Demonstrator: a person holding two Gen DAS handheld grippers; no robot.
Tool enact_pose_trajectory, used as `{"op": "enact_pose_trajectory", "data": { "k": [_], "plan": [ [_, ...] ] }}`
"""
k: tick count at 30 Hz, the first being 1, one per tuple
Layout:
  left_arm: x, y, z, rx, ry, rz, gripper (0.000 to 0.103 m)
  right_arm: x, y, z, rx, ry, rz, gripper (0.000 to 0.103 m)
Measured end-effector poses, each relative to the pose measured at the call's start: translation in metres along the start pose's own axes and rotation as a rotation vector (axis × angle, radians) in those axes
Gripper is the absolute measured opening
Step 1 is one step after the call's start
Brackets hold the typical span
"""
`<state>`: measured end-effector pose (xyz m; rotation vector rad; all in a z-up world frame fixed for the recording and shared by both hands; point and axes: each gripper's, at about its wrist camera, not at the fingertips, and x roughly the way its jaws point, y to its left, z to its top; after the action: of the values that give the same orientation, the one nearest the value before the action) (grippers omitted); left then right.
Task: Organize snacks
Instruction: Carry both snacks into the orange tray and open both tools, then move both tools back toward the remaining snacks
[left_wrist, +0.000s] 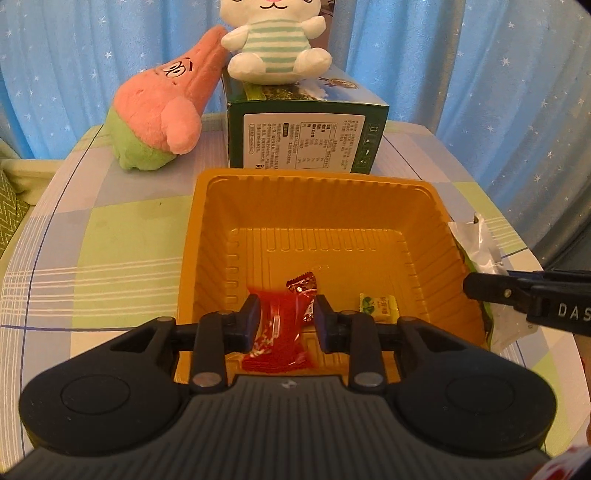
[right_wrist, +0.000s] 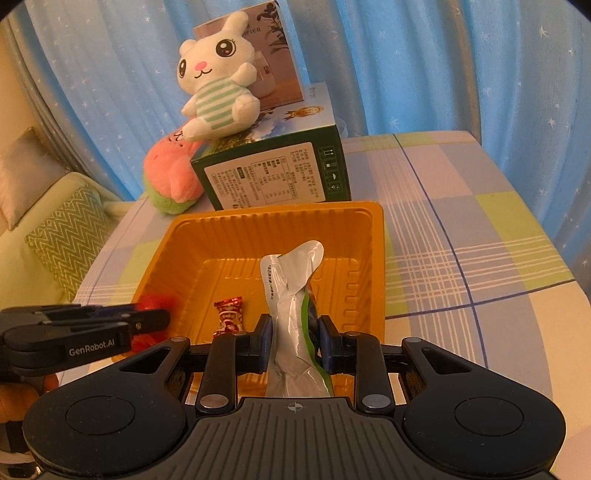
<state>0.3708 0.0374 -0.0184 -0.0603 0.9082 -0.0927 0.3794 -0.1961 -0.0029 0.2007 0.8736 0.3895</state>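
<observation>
The red snack packet (left_wrist: 275, 332) hangs blurred between the left gripper (left_wrist: 284, 321) pads over the yellow tray (left_wrist: 207, 229) near edge; whether the pads press it I cannot tell. It may drop outside that edge. The right gripper (right_wrist: 295, 341) clamps a silver-green pouch (right_wrist: 291, 317) above the tray's right side; releasing it tilted could tip it over the wall.

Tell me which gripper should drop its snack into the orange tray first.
Left, probably. The left gripper holds its red packet inside the orange tray. The right gripper holds its silver-green packet at the near edge.
</observation>
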Motion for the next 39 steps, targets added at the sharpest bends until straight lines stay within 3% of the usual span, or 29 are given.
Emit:
{"op": "enact_pose_trajectory", "data": {
  "k": [20,21,22,24,39],
  "plan": [
    [-0.03,0.008,-0.025,-0.034,-0.046,-0.02,0.035,0.008,-0.003,0.02,-0.009,-0.035,-0.008,0.027],
    [-0.033,0.007,-0.027,-0.033,-0.049,-0.02,0.035,0.009,-0.004,0.02,-0.004,-0.033,-0.007,0.03],
    [-0.035,0.007,-0.029,-0.032,-0.051,-0.021,0.035,0.007,-0.005,0.019,0.003,-0.037,-0.008,0.041],
    [-0.041,0.005,-0.034,-0.029,-0.057,-0.023,0.036,0.001,-0.007,0.015,0.017,-0.053,-0.013,0.05],
    [-0.104,-0.014,-0.088,-0.072,-0.091,-0.035,0.052,-0.081,0.0,-0.05,0.064,-0.073,-0.031,0.05]
  ]
}}
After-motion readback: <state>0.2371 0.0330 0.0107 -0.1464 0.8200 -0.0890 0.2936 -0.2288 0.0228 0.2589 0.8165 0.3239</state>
